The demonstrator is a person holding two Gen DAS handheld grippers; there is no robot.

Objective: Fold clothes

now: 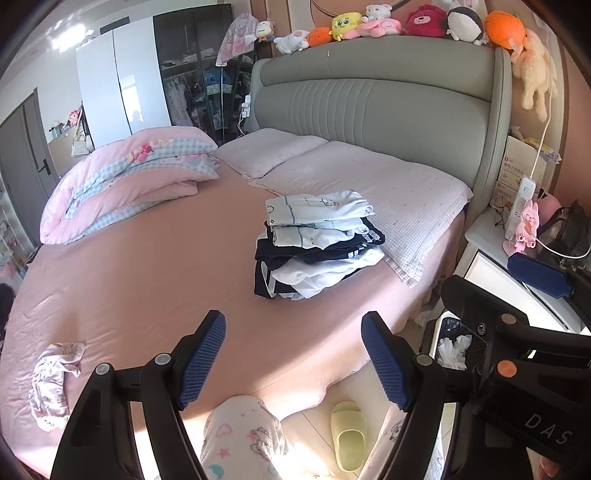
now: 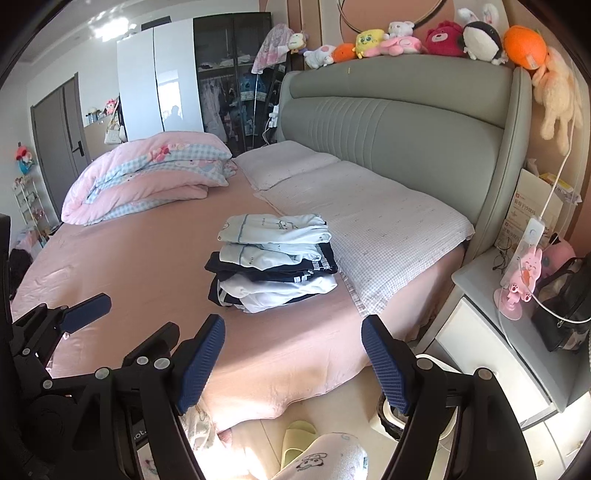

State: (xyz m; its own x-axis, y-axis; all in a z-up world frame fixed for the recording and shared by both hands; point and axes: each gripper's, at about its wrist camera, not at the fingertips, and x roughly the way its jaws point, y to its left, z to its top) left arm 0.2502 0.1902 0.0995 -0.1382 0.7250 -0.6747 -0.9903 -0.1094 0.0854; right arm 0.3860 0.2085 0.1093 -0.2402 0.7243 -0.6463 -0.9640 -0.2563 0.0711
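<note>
Pale blue, white and navy cotton: folded stack of clothes (image 1: 317, 243) sits mid-bed on the pink sheet (image 1: 147, 280), its far edge just touching the checked pillow (image 1: 369, 184) nearest the nightstand. One item unfolded: crumpled pink-print garment (image 1: 55, 380), well apart from the stack, near the bed's near edge on my left.

My left gripper (image 1: 293, 358): jaws spread, nothing btwn pads, held above the bed edge. My right gripper (image 2: 293, 360): jaws spread too, empty, beside the left one.

Bedding: rolled pink/blue check duvet (image 1: 136, 177) at far left; 2nd pillow (image 1: 266, 151) against the grey padded headboard (image 1: 376, 103).

Misc: row of plush toys (image 1: 388, 22) along headboard top; white nightstand (image 2: 491, 332) w/ pink bunny stand (image 2: 517, 284); yellow-green slipper (image 1: 349, 439) on floor; my leg in printed pyjamas (image 1: 240, 439) at btm.
</note>
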